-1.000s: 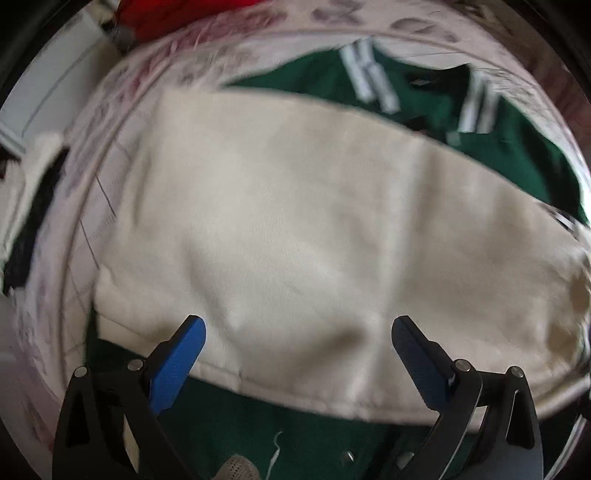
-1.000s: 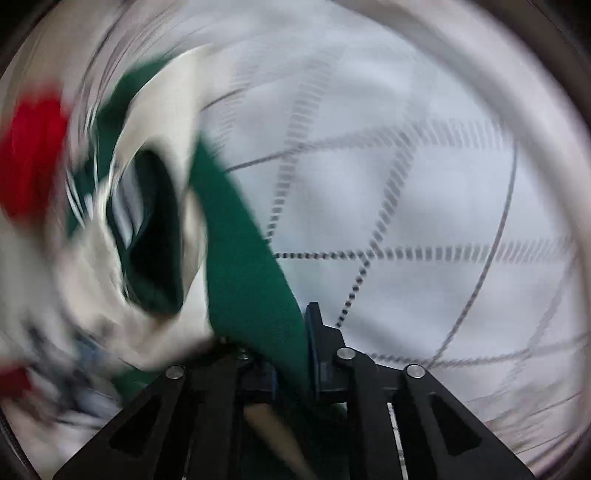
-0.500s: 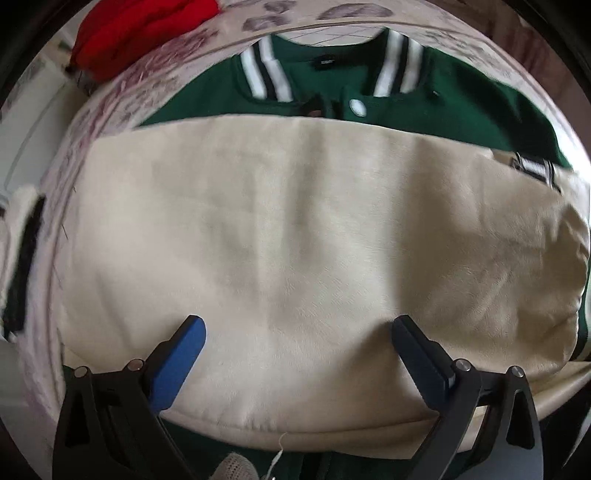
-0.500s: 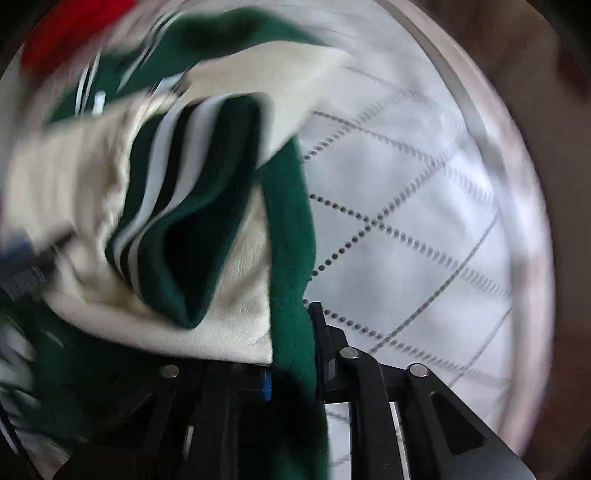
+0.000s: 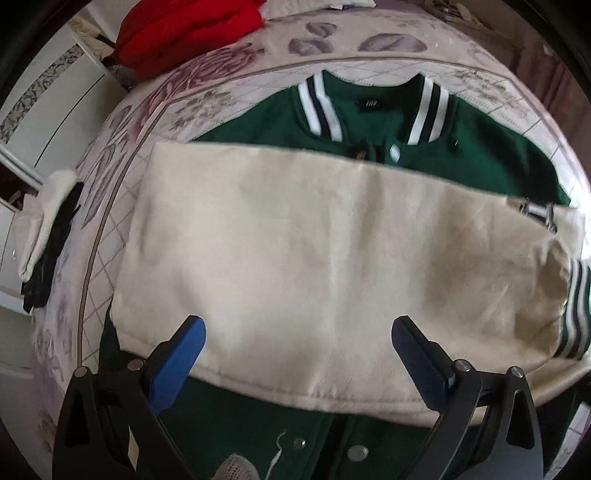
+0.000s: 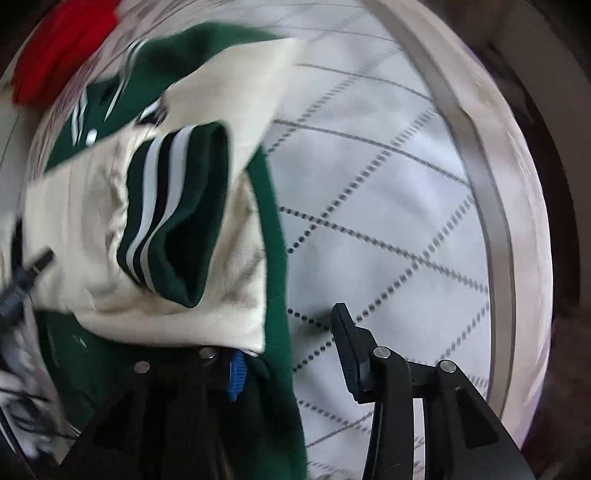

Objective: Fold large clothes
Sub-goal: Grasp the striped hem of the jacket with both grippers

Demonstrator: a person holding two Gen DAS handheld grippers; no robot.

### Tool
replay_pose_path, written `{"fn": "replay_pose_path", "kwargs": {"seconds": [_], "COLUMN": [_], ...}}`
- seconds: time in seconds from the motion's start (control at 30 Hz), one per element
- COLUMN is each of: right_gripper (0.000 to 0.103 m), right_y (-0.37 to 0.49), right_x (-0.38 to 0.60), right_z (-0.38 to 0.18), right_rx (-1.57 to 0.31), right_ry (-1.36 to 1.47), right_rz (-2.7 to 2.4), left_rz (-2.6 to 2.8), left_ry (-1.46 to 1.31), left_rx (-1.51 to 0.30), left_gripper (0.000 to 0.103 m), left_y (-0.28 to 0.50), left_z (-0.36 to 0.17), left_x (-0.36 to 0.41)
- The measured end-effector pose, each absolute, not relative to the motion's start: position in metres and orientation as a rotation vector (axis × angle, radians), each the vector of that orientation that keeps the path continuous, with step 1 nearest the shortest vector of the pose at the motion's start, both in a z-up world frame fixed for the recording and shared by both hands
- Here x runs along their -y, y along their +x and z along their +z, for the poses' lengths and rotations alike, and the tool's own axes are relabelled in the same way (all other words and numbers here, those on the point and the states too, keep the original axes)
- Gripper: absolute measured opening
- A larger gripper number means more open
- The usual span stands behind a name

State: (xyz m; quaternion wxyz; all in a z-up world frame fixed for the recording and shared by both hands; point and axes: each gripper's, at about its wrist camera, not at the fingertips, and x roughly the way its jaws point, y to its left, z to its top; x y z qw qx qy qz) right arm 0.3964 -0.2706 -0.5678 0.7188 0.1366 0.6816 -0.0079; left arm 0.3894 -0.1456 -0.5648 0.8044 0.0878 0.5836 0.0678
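Observation:
A green varsity jacket [image 5: 491, 155] lies front up on the quilted bed, its striped collar at the far side. Its cream sleeve [image 5: 314, 251] lies folded across the chest. My left gripper [image 5: 295, 347] is open and empty, just above the sleeve's near edge. In the right wrist view the jacket's green side edge [image 6: 275, 295] runs between the jaws of my right gripper [image 6: 288, 354], which stands open. The striped cuff [image 6: 173, 218] of the cream sleeve [image 6: 77, 229] lies just left of it.
A red garment [image 5: 184, 29] is bunched at the bed's far left corner, also in the right wrist view [image 6: 59, 48]. A cream and black garment [image 5: 48, 229] hangs at the left edge. White quilted bedspread [image 6: 399, 206] lies right of the jacket.
My right gripper was shut on the jacket's green edge and has now opened, letting it go. The left wrist view has drawn back, so the collar shows fully.

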Motion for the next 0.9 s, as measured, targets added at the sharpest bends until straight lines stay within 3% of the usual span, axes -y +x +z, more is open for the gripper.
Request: {"fn": "replay_pose_path", "kwargs": {"seconds": [0.1, 0.2, 0.23, 0.3, 0.33, 0.53, 0.73, 0.77, 0.8, 0.87, 0.9], "right_gripper": [0.022, 0.016, 0.017, 0.033, 0.037, 0.039, 0.042, 0.058, 0.064, 0.062, 0.047], "right_y": [0.364, 0.361, 0.364, 0.369, 0.363, 0.296, 0.188, 0.183, 0.178, 0.169, 0.164], "right_x": [0.254, 0.281, 0.278, 0.270, 0.263, 0.215, 0.091, 0.068, 0.049, 0.027, 0.020], "right_z": [-0.567, -0.580, -0.575, -0.563, -0.554, -0.512, -0.568, -0.577, -0.584, -0.582, -0.578], "right_rx": [-1.435, -1.436, -1.456, -1.520, -1.536, -1.545, -1.784, -1.814, -1.824, -1.767, -1.744], "right_ry": [0.365, 0.569, 0.580, 0.507, 0.484, 0.551, 0.620, 0.556, 0.469, 0.338, 0.293], "right_rz": [-0.071, -0.173, -0.178, -0.182, -0.204, -0.152, 0.117, 0.138, 0.124, 0.046, -0.004], "left_rz": [0.163, 0.175, 0.175, 0.188, 0.191, 0.201, 0.063, 0.037, 0.016, -0.011, -0.022], "left_ry": [0.145, 0.075, 0.069, 0.061, 0.049, 0.110, 0.144, 0.143, 0.148, 0.139, 0.120], "left_rx": [-1.336, -1.345, -1.332, -1.323, -1.331, -1.490, -1.620, -1.615, -1.602, -1.599, -1.602], "left_gripper": [0.103, 0.103, 0.103, 0.103, 0.103, 0.103, 0.103, 0.103, 0.103, 0.103, 0.103], "left_y": [0.389, 0.384, 0.373, 0.352, 0.337, 0.250, 0.193, 0.188, 0.185, 0.185, 0.186], "left_z": [-0.593, -0.582, -0.572, -0.555, -0.549, -0.562, -0.613, -0.616, -0.616, -0.617, -0.618], "left_x": [0.135, 0.113, 0.105, 0.086, 0.076, 0.022, 0.013, 0.014, 0.014, 0.013, 0.011]}}
